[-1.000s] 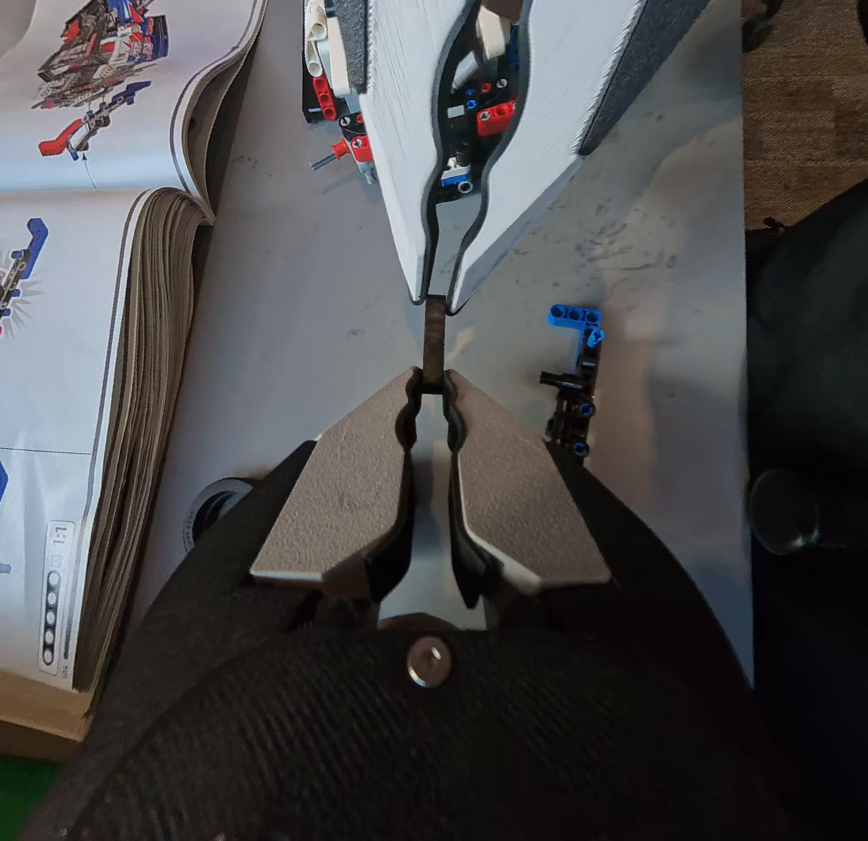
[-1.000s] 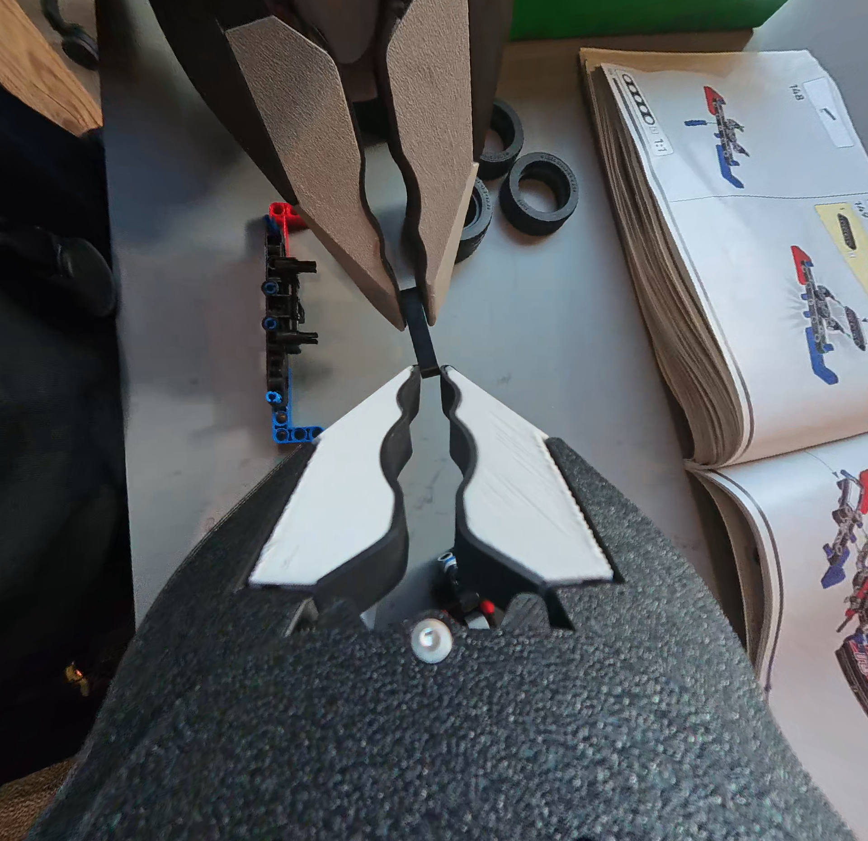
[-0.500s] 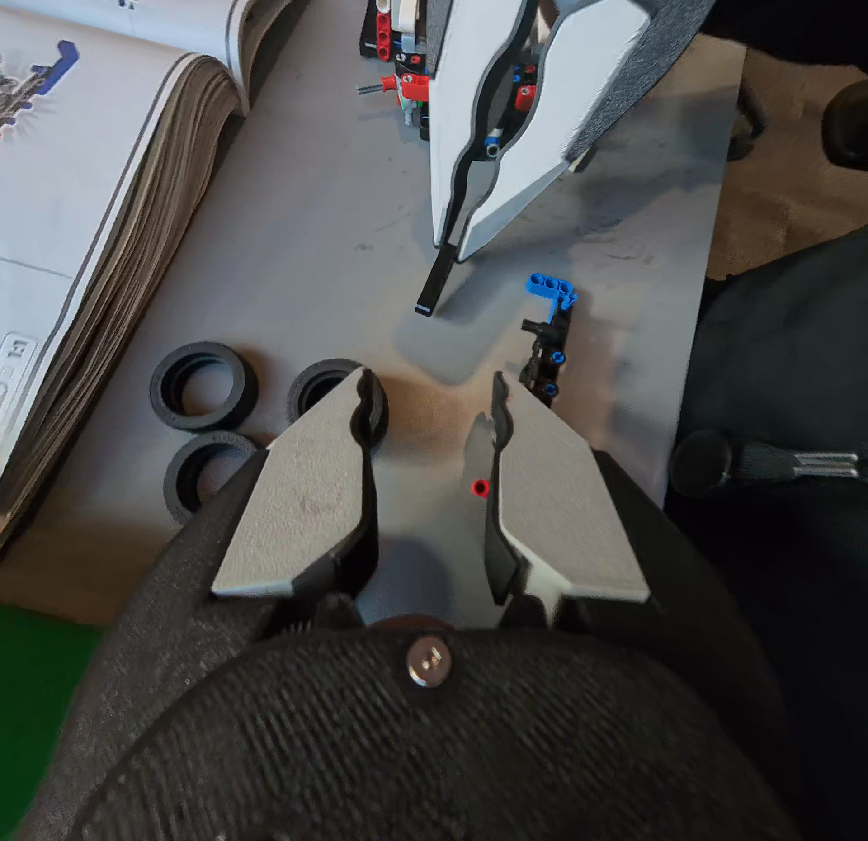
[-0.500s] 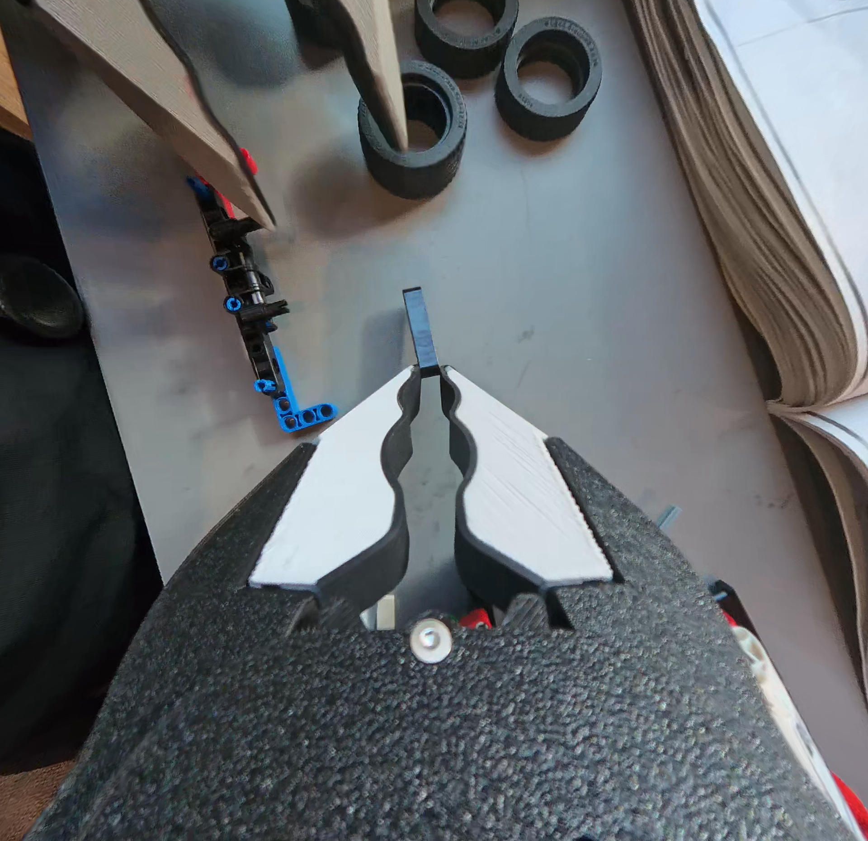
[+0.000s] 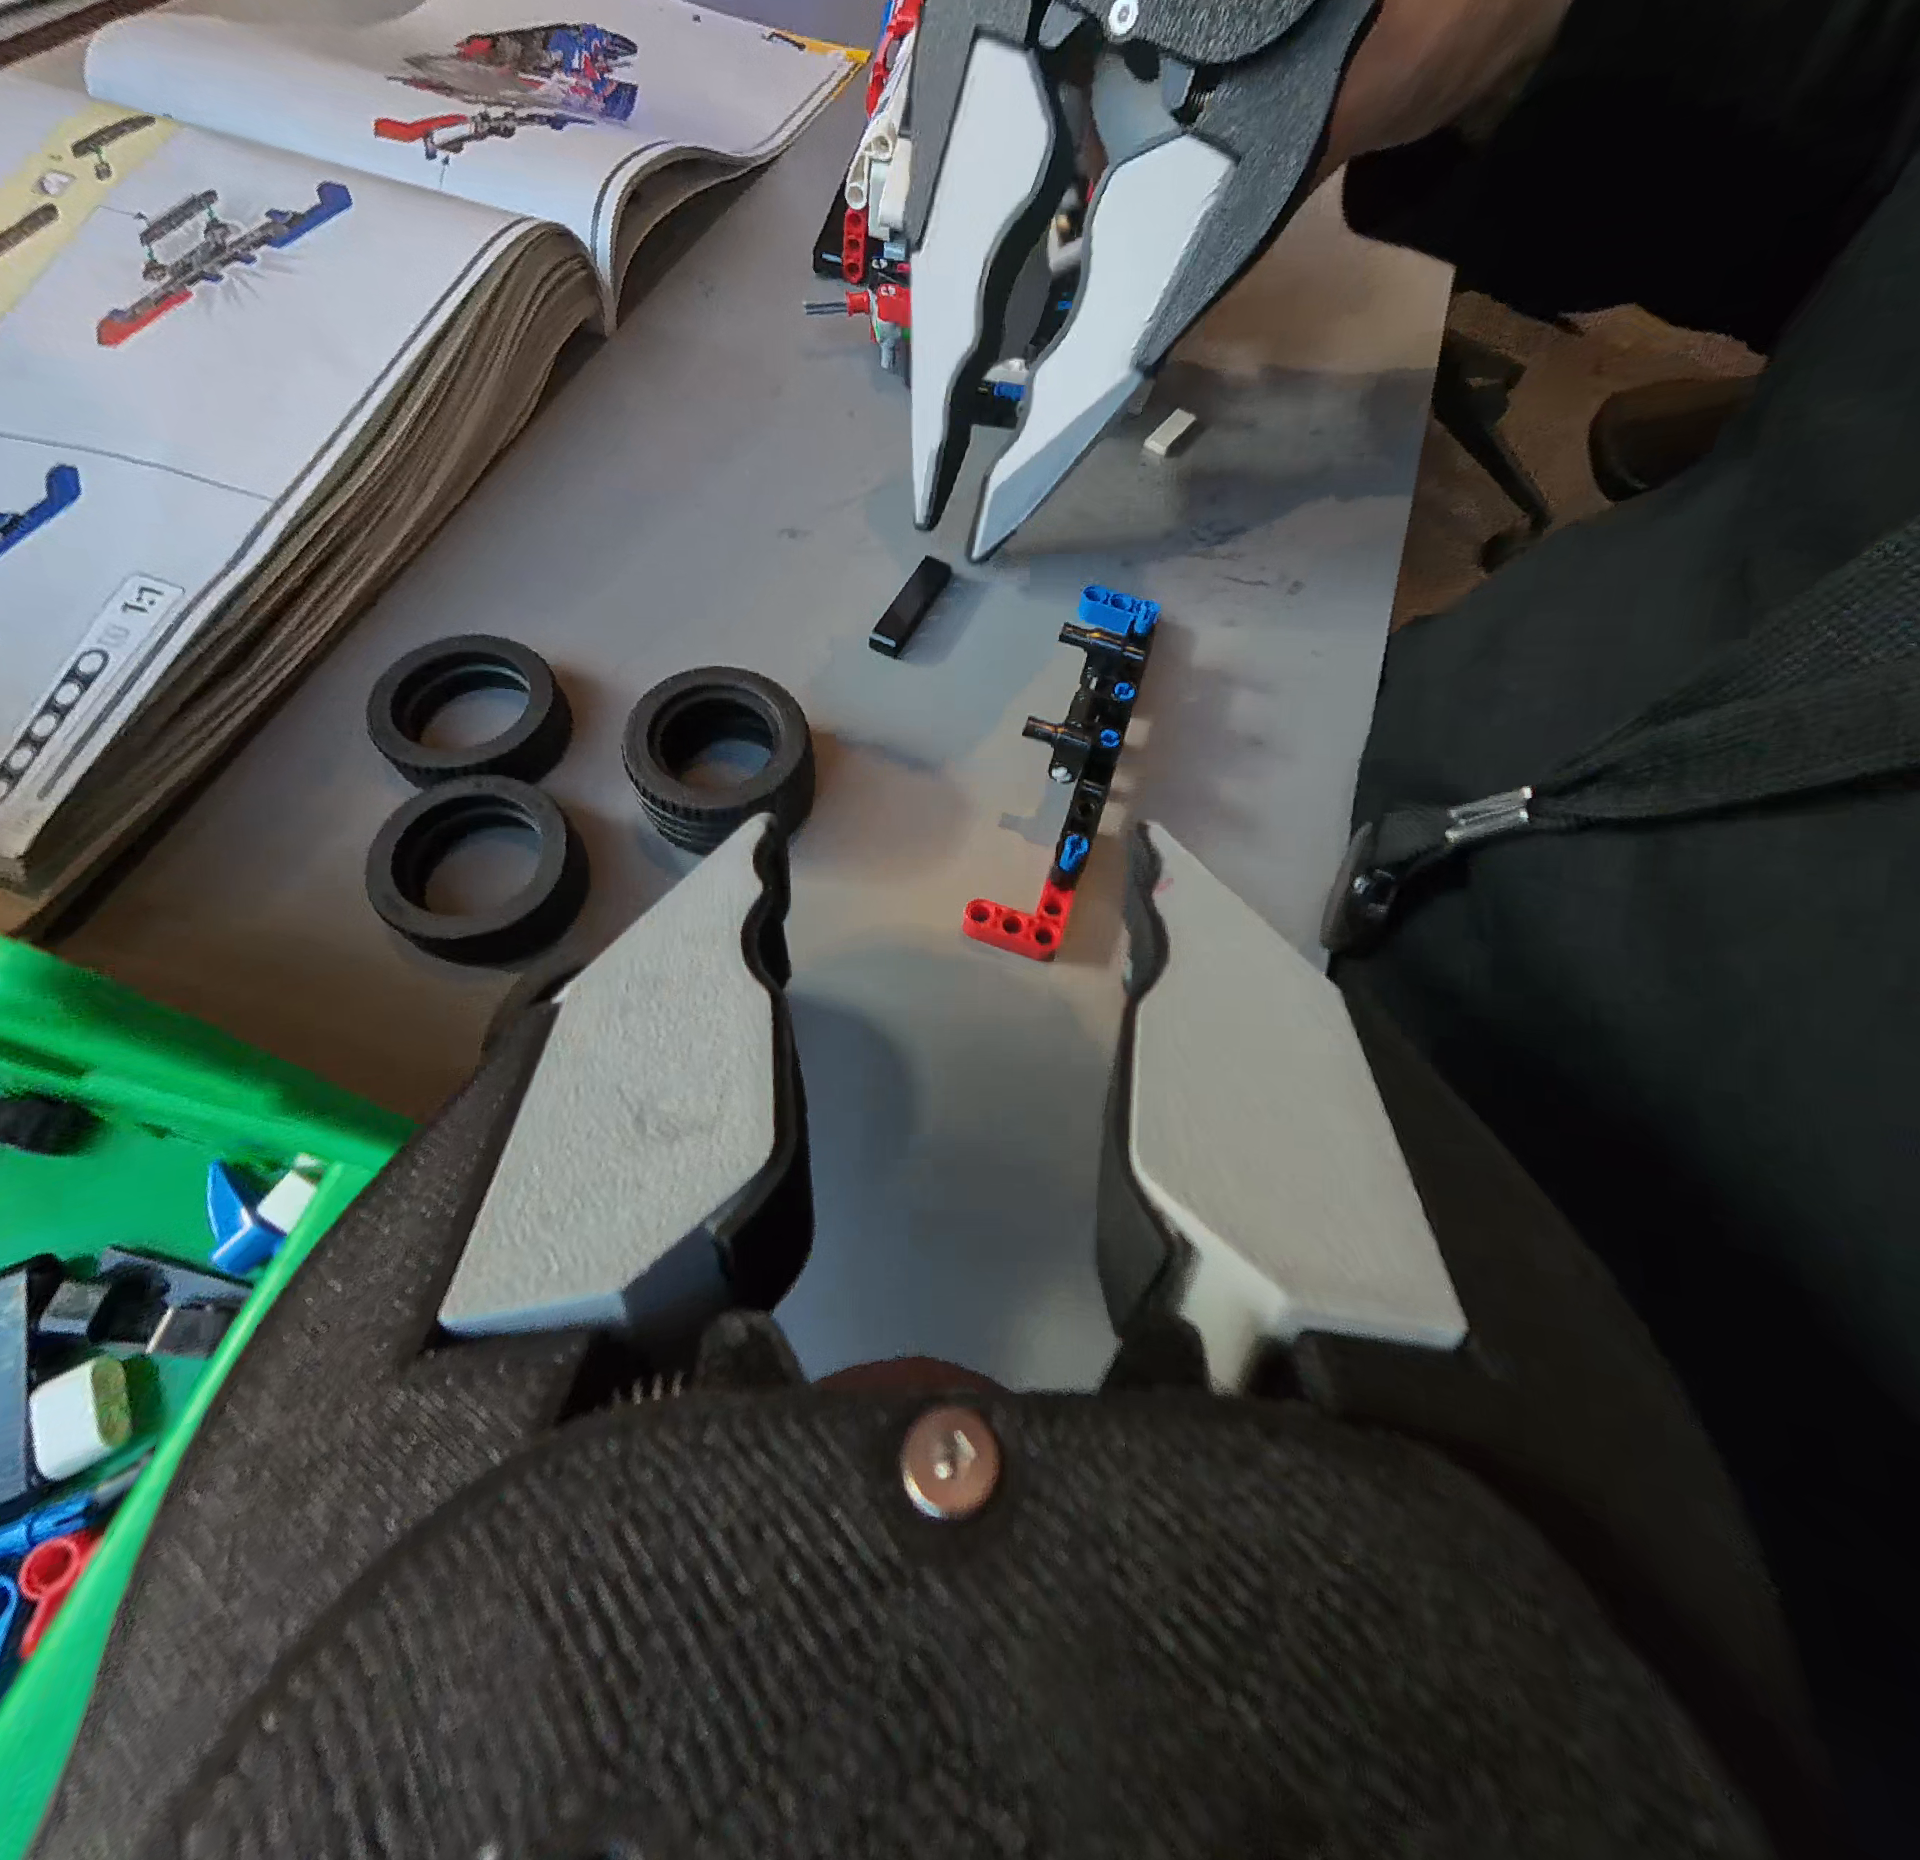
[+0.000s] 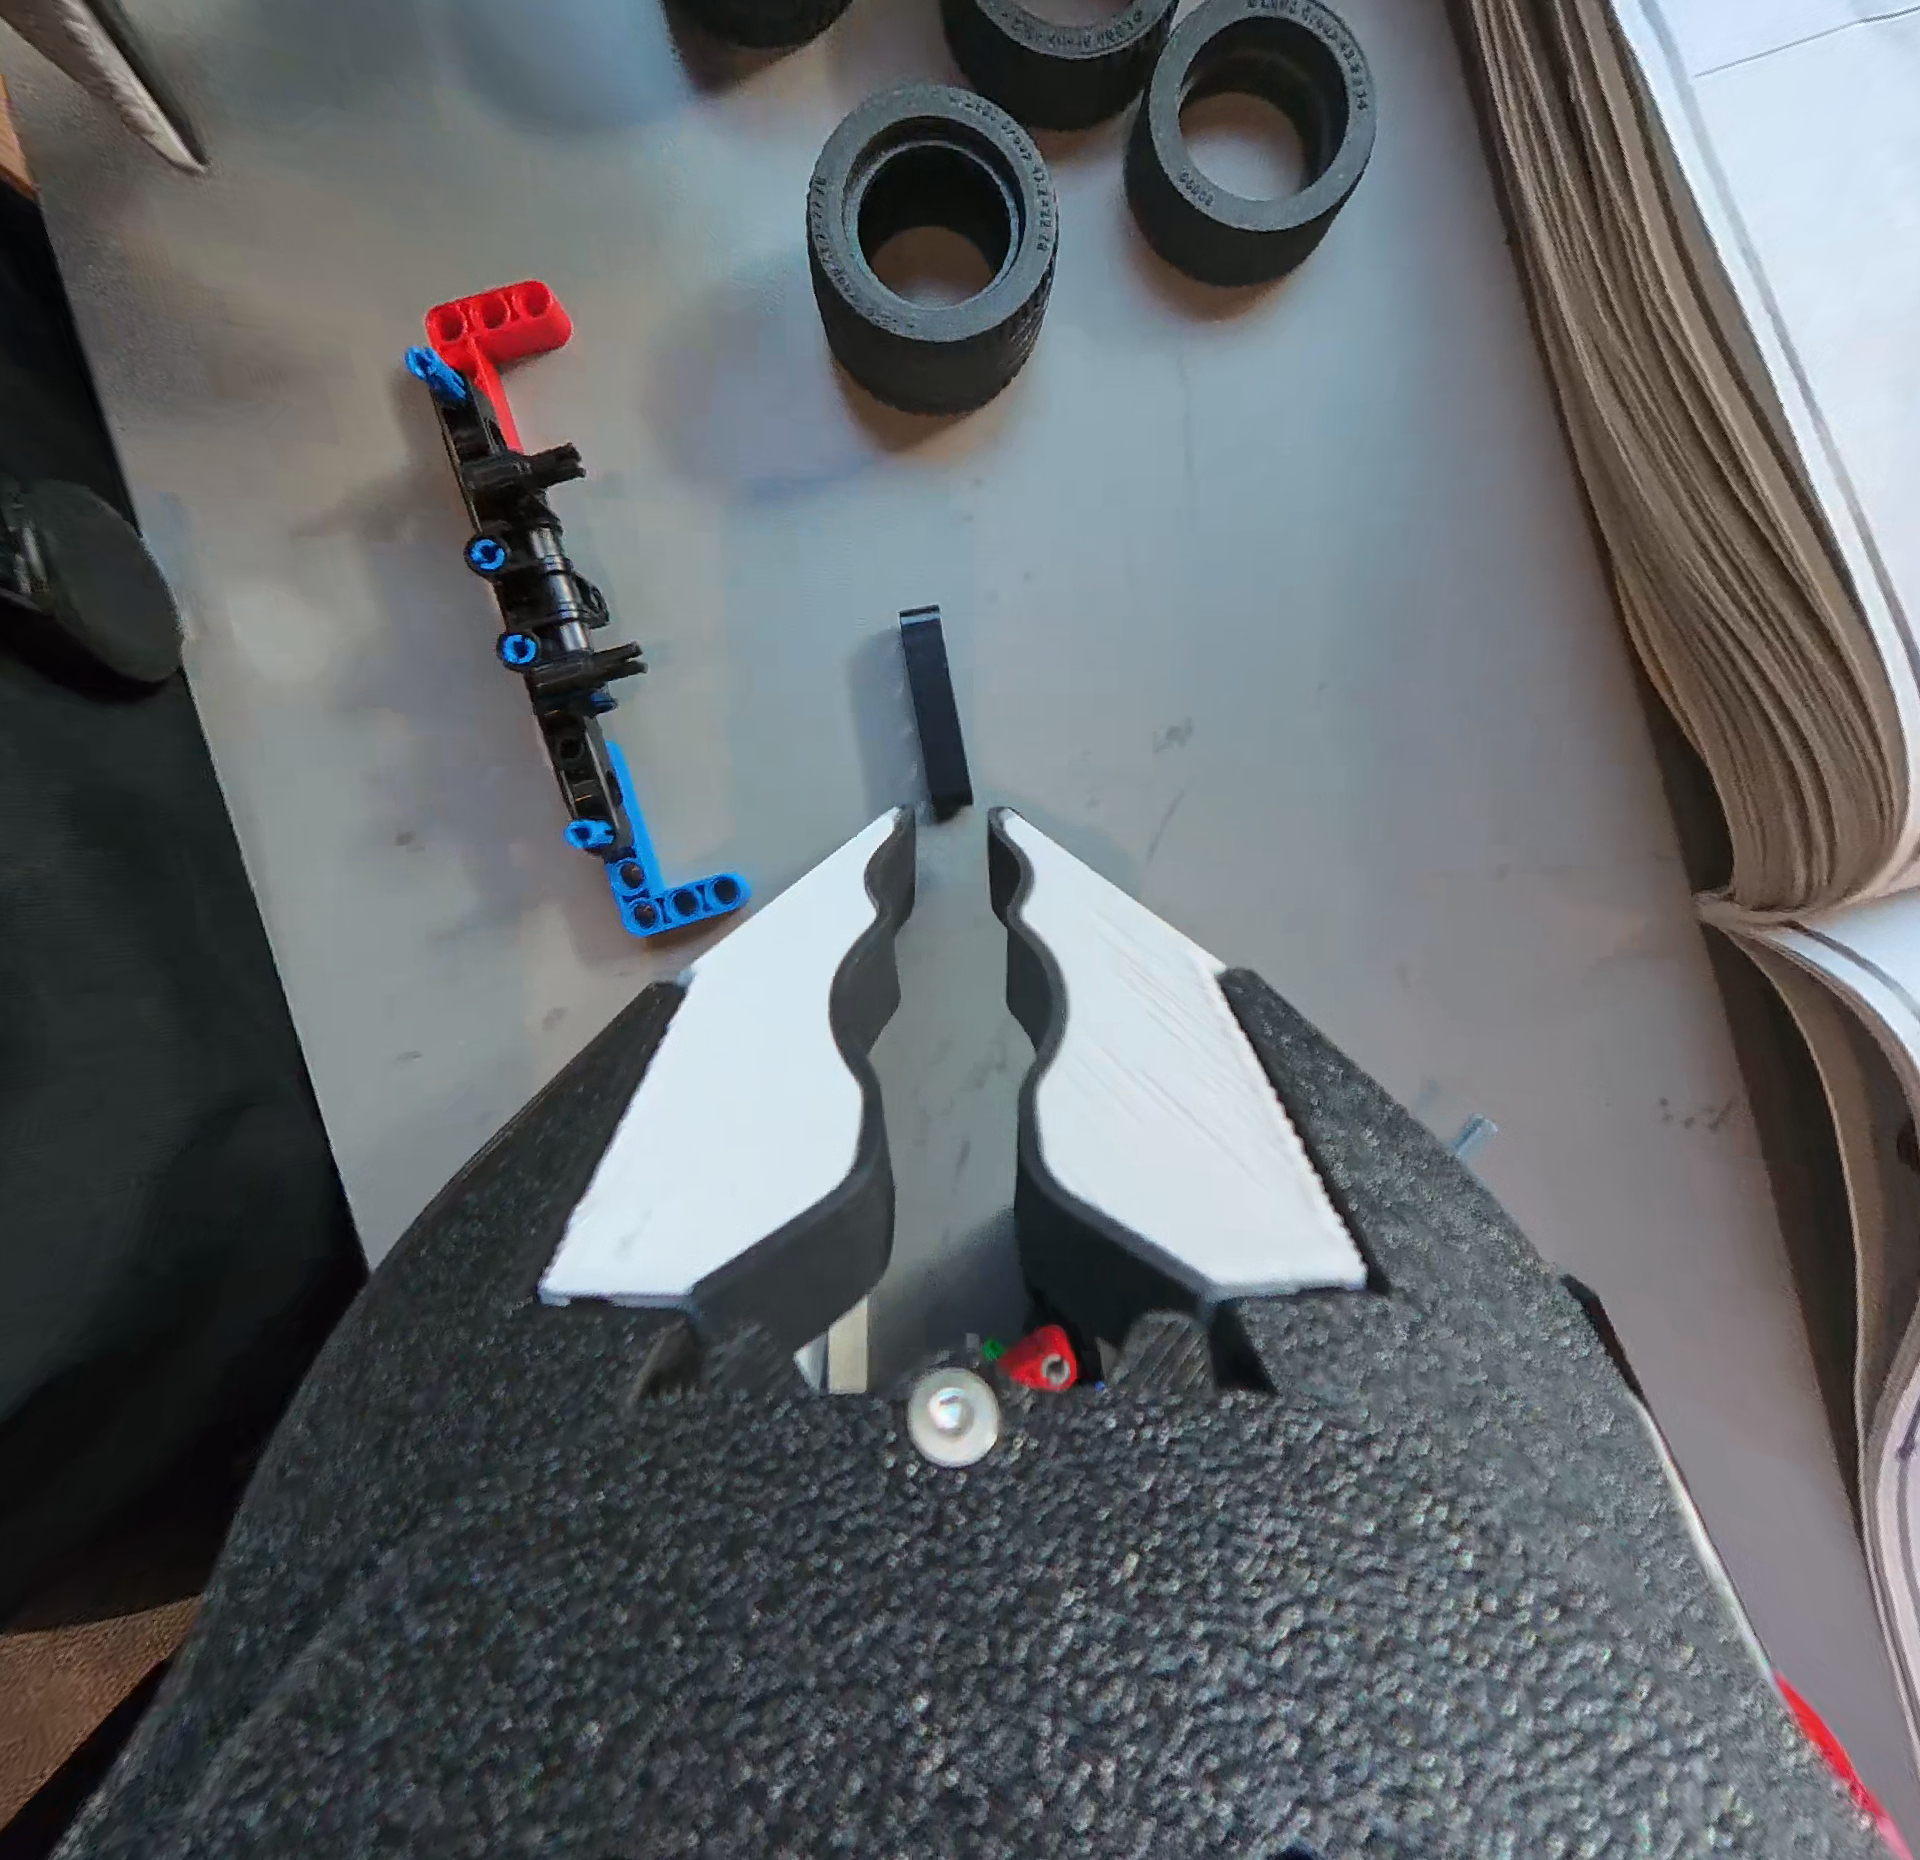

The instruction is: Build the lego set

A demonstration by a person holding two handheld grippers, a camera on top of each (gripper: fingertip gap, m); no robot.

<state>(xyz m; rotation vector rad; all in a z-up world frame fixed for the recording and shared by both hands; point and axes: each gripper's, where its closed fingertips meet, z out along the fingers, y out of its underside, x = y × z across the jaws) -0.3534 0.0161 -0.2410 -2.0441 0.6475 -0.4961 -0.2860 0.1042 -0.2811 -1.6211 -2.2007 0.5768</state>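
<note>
A small black lego bar (image 5: 911, 605) lies flat on the grey table (image 5: 665, 522), free of both grippers. My right gripper (image 6: 951, 823) is slightly open and empty, its tips just behind the bar (image 6: 935, 709); it also shows in the left wrist view (image 5: 956, 537). My left gripper (image 5: 956, 854) is wide open and empty, pulled back towards the table's near edge. A black beam assembly with a blue L piece at one end and a red one at the other (image 5: 1091, 761) lies just beyond my left gripper's right fingertip, and left of the bar in the right wrist view (image 6: 551, 615).
Three black tyres (image 5: 717, 740) (image 5: 468, 709) (image 5: 473, 870) sit left of the bar. An open instruction book (image 5: 260, 304) lies beyond them. A green parts bin (image 5: 104, 1291) is at the lower left. A partly built model (image 5: 873, 200) stands behind the right gripper. About 12 centimeters separates my left fingertips from my right. Between my right fingertips and the open instruction book (image 5: 260, 304) there is roughly 20 centimeters.
Both grippers held the black bar between them. The left gripper let go, opened wide and drew back. The right gripper lowered the bar onto the table and released it.
</note>
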